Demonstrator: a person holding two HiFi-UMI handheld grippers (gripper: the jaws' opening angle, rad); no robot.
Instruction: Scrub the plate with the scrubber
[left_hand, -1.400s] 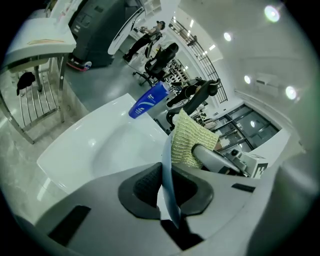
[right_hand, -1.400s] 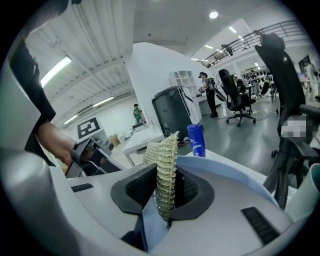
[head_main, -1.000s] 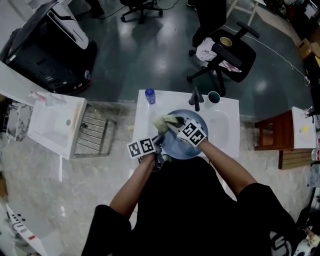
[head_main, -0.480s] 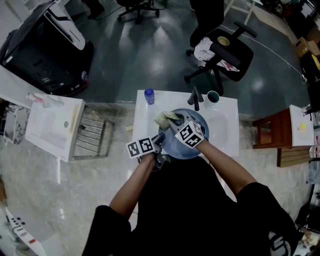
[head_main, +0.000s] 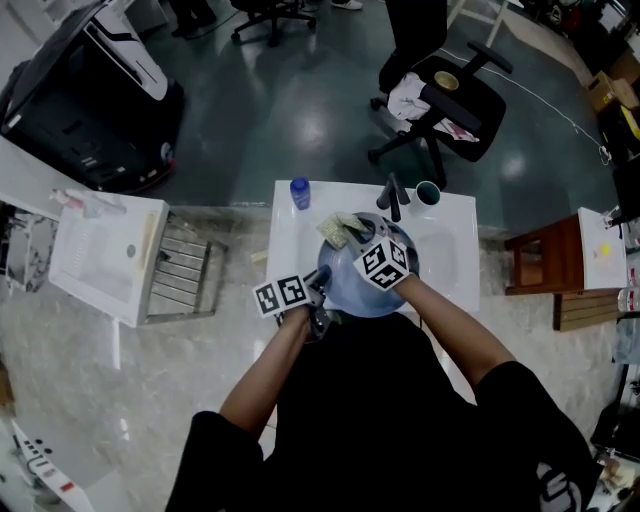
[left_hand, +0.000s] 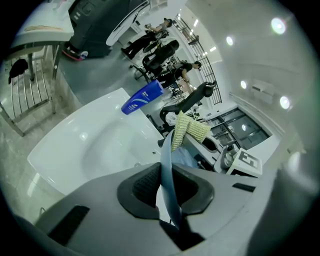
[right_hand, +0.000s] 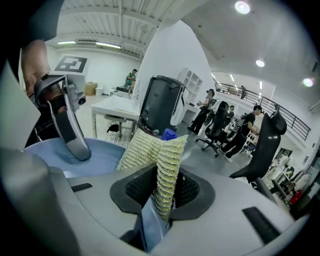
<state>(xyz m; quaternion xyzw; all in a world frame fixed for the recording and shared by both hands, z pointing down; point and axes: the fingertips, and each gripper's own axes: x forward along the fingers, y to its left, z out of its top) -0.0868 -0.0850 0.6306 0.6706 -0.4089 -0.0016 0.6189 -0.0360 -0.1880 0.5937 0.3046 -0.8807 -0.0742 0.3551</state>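
Note:
A round blue plate is held over the white sink. My left gripper is shut on its near-left rim; in the left gripper view the plate runs edge-on between the pads. My right gripper is shut on a yellow-green mesh scrubber, which lies on the plate's far part. In the right gripper view the scrubber stands folded between the jaws, with the plate and the left gripper behind it. The scrubber also drapes over the plate's far edge in the left gripper view.
A blue bottle lies at the sink's back left corner, a black faucet and a dark cup at the back. A metal rack and a white table stand left. An office chair stands behind.
My right gripper has turned and carried the scrubber from the plate's left part toward its far rim. The left gripper keeps its hold on the plate in the same place.

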